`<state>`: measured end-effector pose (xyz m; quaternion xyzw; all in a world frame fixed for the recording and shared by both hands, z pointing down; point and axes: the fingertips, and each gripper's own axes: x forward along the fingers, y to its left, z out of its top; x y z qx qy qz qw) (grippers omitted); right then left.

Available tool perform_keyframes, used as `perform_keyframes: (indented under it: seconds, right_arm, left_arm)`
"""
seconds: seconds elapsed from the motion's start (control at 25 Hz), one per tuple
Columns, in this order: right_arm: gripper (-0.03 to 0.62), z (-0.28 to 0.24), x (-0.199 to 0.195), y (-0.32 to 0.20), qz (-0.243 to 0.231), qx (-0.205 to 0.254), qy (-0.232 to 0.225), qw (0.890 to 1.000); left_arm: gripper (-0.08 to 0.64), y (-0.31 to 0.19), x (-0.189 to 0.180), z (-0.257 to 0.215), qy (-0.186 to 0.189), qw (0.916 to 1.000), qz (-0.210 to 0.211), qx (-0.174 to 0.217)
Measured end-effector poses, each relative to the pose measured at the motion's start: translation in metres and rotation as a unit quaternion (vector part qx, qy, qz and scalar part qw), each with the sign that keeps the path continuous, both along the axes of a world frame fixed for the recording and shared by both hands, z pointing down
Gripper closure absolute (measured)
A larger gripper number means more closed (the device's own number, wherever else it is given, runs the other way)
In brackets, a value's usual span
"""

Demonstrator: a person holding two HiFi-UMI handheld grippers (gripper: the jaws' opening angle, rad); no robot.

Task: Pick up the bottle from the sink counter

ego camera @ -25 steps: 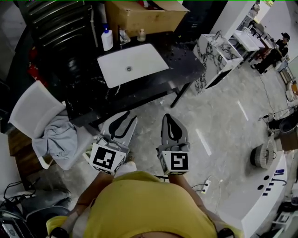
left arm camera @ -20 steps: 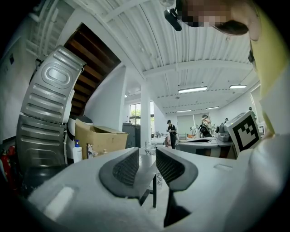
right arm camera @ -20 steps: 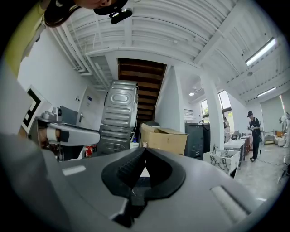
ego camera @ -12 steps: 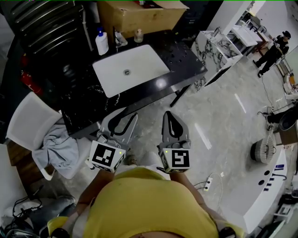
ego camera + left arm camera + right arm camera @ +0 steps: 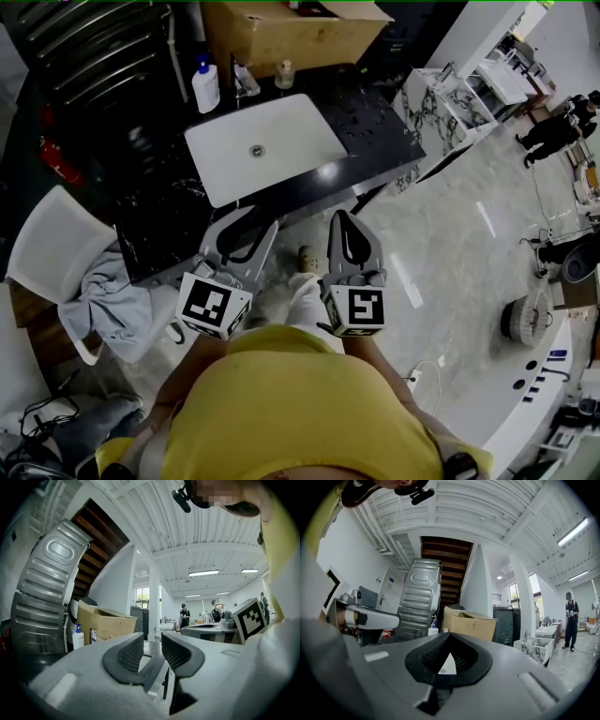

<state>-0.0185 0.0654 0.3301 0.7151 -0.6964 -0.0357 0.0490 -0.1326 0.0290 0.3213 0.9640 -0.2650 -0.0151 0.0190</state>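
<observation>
From the head view, the step in hand looked like the approach. Both grippers hung over the floor, short of the front edge of the worktop (image 5: 375, 131), and nothing was held. The bottle (image 5: 204, 86) stood upright at the back left corner of the worktop, behind the sink (image 5: 265, 145) and left of the tap. A smaller bottle (image 5: 284, 73) stood further right along the back edge. To do it well, I'd say the person needed to step in closer, carry one gripper over the sink without clipping the tap, and bring wide jaws level with the bottle's body, below the pump. The left gripper (image 5: 246, 217) was the nearer of the two, though well apart from the bottle, which lay ahead and slightly to its left. The right gripper (image 5: 343, 220) was further off.

In the left gripper view, the left gripper (image 5: 152, 641) had its jaws a narrow gap apart with nothing between them. The bottle (image 5: 78, 638) showed far off to the left of the jaws, beside a box (image 5: 105, 623). That gap looked too slim for the bottle, so it would need widening.

In the right gripper view, the right gripper (image 5: 449, 639) had its jaw tips closed together, empty. The bottle (image 5: 433, 630) peeked up small and distant, just left of the tips.
</observation>
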Motion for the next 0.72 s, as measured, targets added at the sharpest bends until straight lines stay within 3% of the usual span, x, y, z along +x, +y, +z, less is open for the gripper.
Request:
perform_keyframes:
  seconds: [0.24,0.72]
  right_arm:
    - [0.592,-0.008,0.035,-0.079,-0.039,0.009,0.015,0.999]
    - [0.591,-0.013,0.121,-0.229,-0.131,0.004,0.027,0.991]
  left_arm:
    - [0.410,-0.061,0.045,-0.005,0.005,0.9999,-0.011,0.005]
    - [0.408,-0.195,0.139,-0.008,0.010,0.9960,-0.089,-0.003]
